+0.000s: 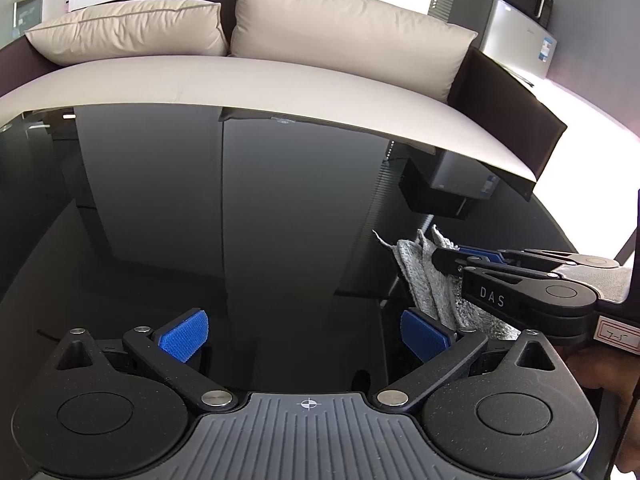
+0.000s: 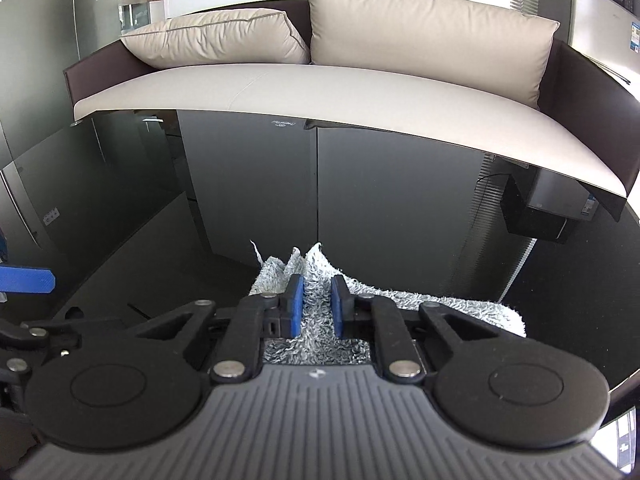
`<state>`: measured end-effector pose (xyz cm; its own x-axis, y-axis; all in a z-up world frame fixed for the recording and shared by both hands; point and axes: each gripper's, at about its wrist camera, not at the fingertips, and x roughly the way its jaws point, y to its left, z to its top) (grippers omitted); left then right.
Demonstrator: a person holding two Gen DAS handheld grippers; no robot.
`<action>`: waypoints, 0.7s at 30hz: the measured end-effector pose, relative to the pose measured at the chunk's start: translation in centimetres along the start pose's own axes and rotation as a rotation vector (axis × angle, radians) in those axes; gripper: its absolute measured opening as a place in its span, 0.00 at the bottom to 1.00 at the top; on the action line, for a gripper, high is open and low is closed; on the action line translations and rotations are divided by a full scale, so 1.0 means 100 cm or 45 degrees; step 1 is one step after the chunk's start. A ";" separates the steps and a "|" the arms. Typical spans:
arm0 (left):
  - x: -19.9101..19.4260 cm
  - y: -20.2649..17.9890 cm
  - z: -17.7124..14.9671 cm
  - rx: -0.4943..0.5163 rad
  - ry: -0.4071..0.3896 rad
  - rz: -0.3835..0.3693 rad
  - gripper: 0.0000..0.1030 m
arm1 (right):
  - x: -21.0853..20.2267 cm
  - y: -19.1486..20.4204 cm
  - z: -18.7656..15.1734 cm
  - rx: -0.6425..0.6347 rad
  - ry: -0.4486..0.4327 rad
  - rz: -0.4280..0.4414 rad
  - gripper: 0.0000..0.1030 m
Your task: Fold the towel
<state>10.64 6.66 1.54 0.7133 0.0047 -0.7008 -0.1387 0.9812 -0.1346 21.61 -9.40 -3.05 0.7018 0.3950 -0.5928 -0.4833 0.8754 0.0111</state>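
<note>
- Sofa (image 2: pixel 304 84) with two beige cushions (image 2: pixel 424 36) fills the background; not part of the task.
- Glossy black table (image 1: pixel 200 220) is the work surface, strongly reflective, bare apart from the towel.
- Grey towel (image 2: pixel 316 308) sits bunched on the table near its front edge, rumpled with peaks sticking up, so not folded yet. In the left wrist view the same towel (image 1: pixel 424 280) lies off to the right, just beside the left gripper's right pad.
- Right gripper (image 2: pixel 316 304) is low over the towel, jaws drawn in narrow with a ridge of cloth pinched between the blue pads (image 2: pixel 297 304). Likely a grab on a bunched part to lift and spread it before folding.
- Seen from the left wrist, the right gripper (image 1: pixel 452 258) comes in from the right edge, its tips buried in the towel.
- Left gripper (image 1: pixel 304 334) hovers above bare table, jaws spread wide, nothing between them. Judged to be waiting to take a second hold.
- Task looks early: no flat layer or crease visible.
- Risk: a mid-cloth pinch may lift a clump, not an edge.
</note>
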 end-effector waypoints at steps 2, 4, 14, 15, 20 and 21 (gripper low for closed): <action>0.000 -0.001 0.000 0.002 0.000 0.002 0.99 | -0.001 -0.001 -0.001 0.011 -0.008 0.002 0.06; 0.000 -0.001 0.000 -0.003 0.001 0.002 0.99 | 0.000 0.000 0.000 0.017 0.006 0.017 0.06; 0.000 0.002 0.000 -0.006 0.006 0.008 0.99 | -0.005 0.008 0.005 -0.003 0.000 0.052 0.26; 0.000 0.003 0.000 -0.010 0.006 0.006 0.99 | -0.004 0.010 0.004 -0.022 0.000 0.038 0.26; -0.001 0.002 0.001 -0.010 0.006 0.009 0.99 | -0.003 0.013 0.001 -0.050 -0.010 0.018 0.26; -0.001 0.002 0.001 -0.011 0.005 0.009 0.99 | -0.003 0.013 0.001 -0.045 -0.012 0.019 0.24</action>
<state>10.63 6.86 1.62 0.7094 0.0107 -0.7047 -0.1494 0.9795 -0.1355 20.83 -8.37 -2.77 0.6990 0.4108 -0.5854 -0.5118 0.8590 -0.0083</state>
